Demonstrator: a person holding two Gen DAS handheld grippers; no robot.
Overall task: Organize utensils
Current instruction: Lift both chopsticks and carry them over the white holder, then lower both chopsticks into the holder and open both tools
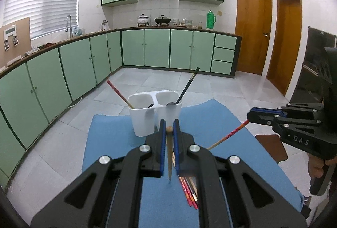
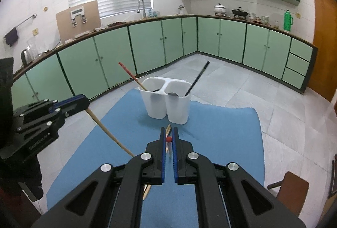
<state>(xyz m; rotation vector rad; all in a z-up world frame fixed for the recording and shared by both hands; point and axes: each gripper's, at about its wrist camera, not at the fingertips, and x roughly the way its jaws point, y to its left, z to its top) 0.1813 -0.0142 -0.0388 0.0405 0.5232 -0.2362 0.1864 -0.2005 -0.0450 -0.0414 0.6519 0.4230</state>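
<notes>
My left gripper [image 1: 169, 122] is shut on the top end of a pale wooden chopstick [image 1: 169, 156] that hangs down toward the blue mat [image 1: 118, 143]. My right gripper [image 2: 169, 130] is shut on a red-tipped chopstick [image 2: 168, 139]. Each gripper also shows in the other's view: the right gripper [image 1: 249, 115] with its red chopstick [image 1: 229, 135], the left gripper [image 2: 86, 101] with its wooden chopstick [image 2: 109, 133]. Just beyond both stands a white two-compartment holder [image 1: 154, 110] [image 2: 166, 101]. A red chopstick [image 1: 118, 93] leans in its left cup, a black one [image 1: 188, 84] in its right. Loose chopsticks [image 1: 189, 192] lie on the mat.
The blue mat [image 2: 221, 133] covers a small table over a tiled floor. A brown chair [image 2: 292, 192] stands at the table's right side. Green kitchen cabinets [image 1: 147, 49] line the walls behind. A hand [image 1: 316, 167] holds the right gripper's handle.
</notes>
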